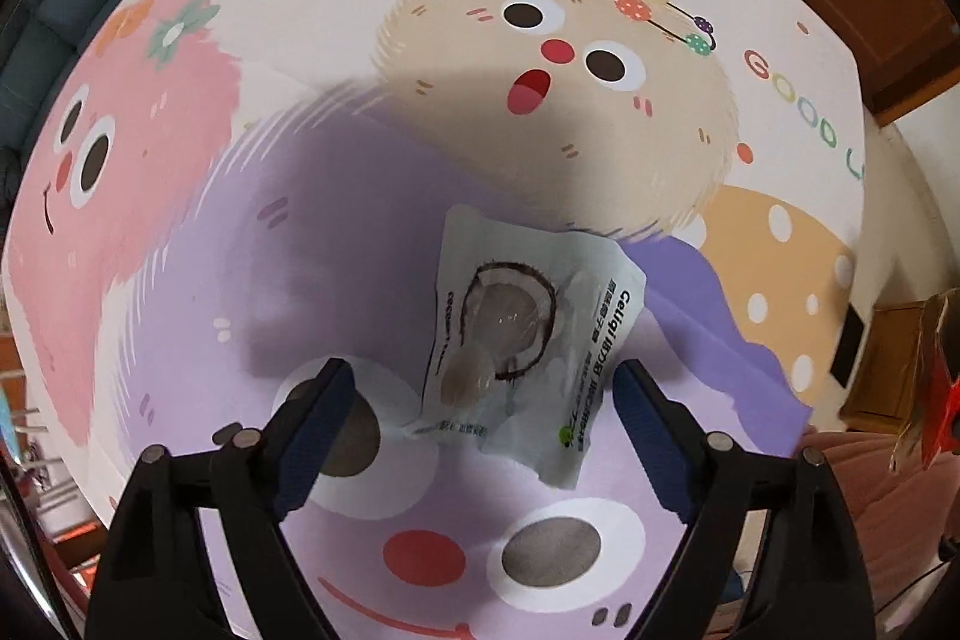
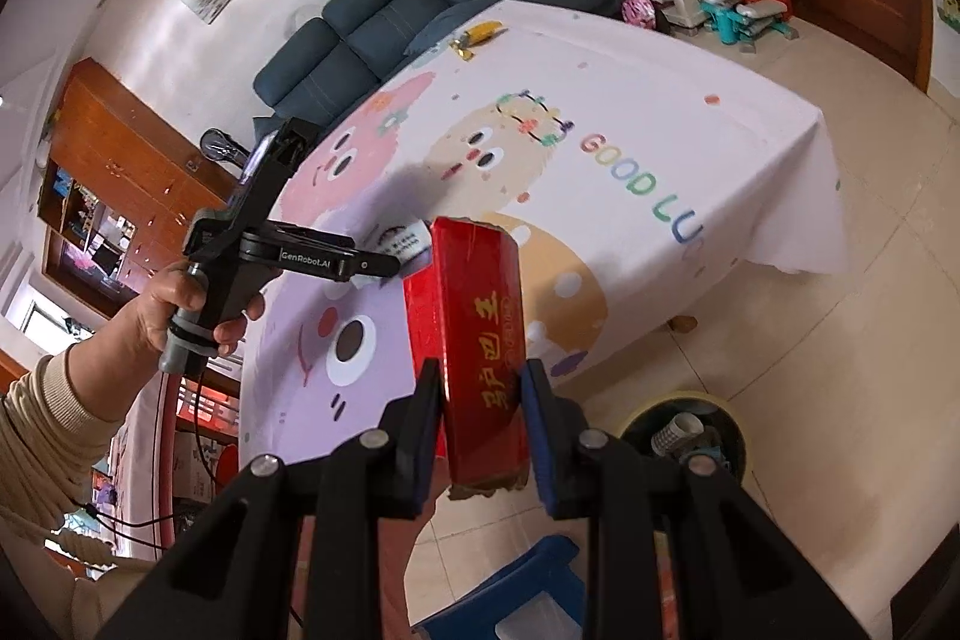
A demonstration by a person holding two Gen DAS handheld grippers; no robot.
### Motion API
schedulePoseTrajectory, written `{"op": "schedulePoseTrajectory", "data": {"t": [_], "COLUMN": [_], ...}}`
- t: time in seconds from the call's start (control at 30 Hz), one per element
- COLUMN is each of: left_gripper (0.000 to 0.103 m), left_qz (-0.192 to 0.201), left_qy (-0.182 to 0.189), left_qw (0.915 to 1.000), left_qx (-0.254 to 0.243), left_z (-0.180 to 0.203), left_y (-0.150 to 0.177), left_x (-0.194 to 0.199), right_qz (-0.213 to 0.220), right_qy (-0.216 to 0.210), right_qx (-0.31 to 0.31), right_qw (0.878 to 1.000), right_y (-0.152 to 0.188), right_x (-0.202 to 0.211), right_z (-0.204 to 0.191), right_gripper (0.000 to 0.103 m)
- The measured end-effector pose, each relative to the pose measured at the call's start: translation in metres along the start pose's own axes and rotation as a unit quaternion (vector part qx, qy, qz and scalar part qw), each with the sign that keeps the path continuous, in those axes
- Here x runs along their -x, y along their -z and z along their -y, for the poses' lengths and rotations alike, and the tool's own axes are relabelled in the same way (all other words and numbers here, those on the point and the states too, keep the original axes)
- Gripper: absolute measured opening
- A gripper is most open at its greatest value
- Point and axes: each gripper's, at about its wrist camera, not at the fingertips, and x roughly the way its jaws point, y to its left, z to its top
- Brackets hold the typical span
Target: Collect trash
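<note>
Lying crumpled on the tablecloth, the coconut wrapper sits between the spread, empty fingers of the left gripper; it looks light, limp and slick, best pinched across its middle. Only the right wrist view shows the right gripper clenched on a stiff red box, with the bin beyond.

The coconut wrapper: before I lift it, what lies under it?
The coconut wrapper lies crumpled on the cartoon tablecloth, over the purple face. The cloth around it shows print only; the patch beneath is covered, so nothing there can be seen.
</note>
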Motion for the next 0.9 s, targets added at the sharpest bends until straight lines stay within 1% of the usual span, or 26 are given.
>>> {"op": "schedulePoseTrajectory", "data": {"t": [0.03, 0.07, 0.1, 0.13, 0.2, 0.27, 0.37, 0.4, 0.47, 0.5, 0.57, 0.6, 0.63, 0.7, 0.77, 0.83, 0.87, 0.9], "left_gripper": [0.067, 0.044, 0.033, 0.031, 0.012, 0.012, 0.012, 0.012, 0.012, 0.012, 0.012, 0.012, 0.012, 0.012, 0.012, 0.012, 0.012, 0.012], "left_qz": [0.008, 0.015, 0.024, 0.027, 0.034, 0.038, 0.048, 0.053, 0.058, 0.065, 0.08, 0.088, 0.095, 0.084, 0.073, 0.048, 0.036, 0.016], "left_qy": [0.002, 0.001, 0.001, 0.007, 0.037, 0.048, 0.076, 0.088, 0.099, 0.104, 0.097, 0.088, 0.076, 0.071, 0.053, 0.03, 0.03, 0.036], "left_qw": [1.0, 0.9999, 0.9997, 0.9995, 0.9983, 0.9978, 0.996, 0.9946, 0.9925, 0.9902, 0.9857, 0.9834, 0.9802, 0.9783, 0.9785, 0.9798, 0.9809, 0.9828], "left_qx": [0.0, 0.002, 0.005, 0.013, 0.028, 0.026, -0.003, -0.018, -0.042, -0.068, -0.112, -0.132, -0.156, -0.176, -0.186, -0.192, -0.189, -0.181], "left_z": [0.001, 0.002, 0.002, 0.001, 0.002, 0.01, 0.041, 0.058, 0.086, 0.11, 0.152, 0.168, 0.188, 0.223, 0.239, 0.258, 0.263, 0.267], "left_y": [0.001, 0.002, 0.002, 0.004, 0.009, 0.017, 0.037, 0.047, 0.06, 0.071, 0.082, 0.086, 0.092, 0.096, 0.098, 0.101, 0.1, 0.1], "left_x": [0.002, 0.004, 0.008, 0.011, 0.019, 0.024, 0.038, 0.043, 0.051, 0.054, 0.057, 0.057, 0.052, 0.034, 0.014, -0.02, -0.032, -0.05], "right_qz": [-0.005, -0.009, -0.012, -0.018, -0.025, -0.03, -0.034, -0.034, -0.037, -0.039, -0.042, -0.042, -0.044, -0.046, -0.056, -0.064, -0.069, -0.071], "right_qy": [0.006, 0.011, 0.014, 0.018, 0.026, 0.03, 0.036, 0.038, 0.043, 0.048, 0.056, 0.058, 0.06, 0.063, 0.072, 0.077, 0.08, 0.082], "right_qx": [-0.005, -0.009, -0.013, -0.021, -0.033, -0.044, -0.066, -0.077, -0.094, -0.106, -0.13, -0.15, -0.167, -0.196, -0.233, -0.252, -0.26, -0.266], "right_qw": [1.0, 1.0, 1.0, 0.999, 0.999, 0.998, 0.997, 0.996, 0.994, 0.992, 0.989, 0.986, 0.983, 0.977, 0.968, 0.963, 0.96, 0.958], "right_y": [0.003, 0.006, 0.009, 0.014, 0.02, 0.027, 0.037, 0.042, 0.048, 0.053, 0.062, 0.07, 0.077, 0.087, 0.103, 0.114, 0.12, 0.123], "right_x": [-0.004, -0.007, -0.009, -0.013, -0.017, -0.02, -0.022, -0.022, -0.024, -0.026, -0.031, -0.035, -0.039, -0.047, -0.057, -0.064, -0.069, -0.072], "right_z": [0.004, 0.007, 0.009, 0.015, 0.023, 0.031, 0.046, 0.053, 0.063, 0.07, 0.085, 0.096, 0.106, 0.123, 0.144, 0.157, 0.164, 0.168], "right_gripper": [0.026, 0.026, 0.026, 0.026, 0.026, 0.026, 0.026, 0.026, 0.026, 0.026, 0.026, 0.026, 0.026, 0.026, 0.026, 0.026, 0.026, 0.026]}}
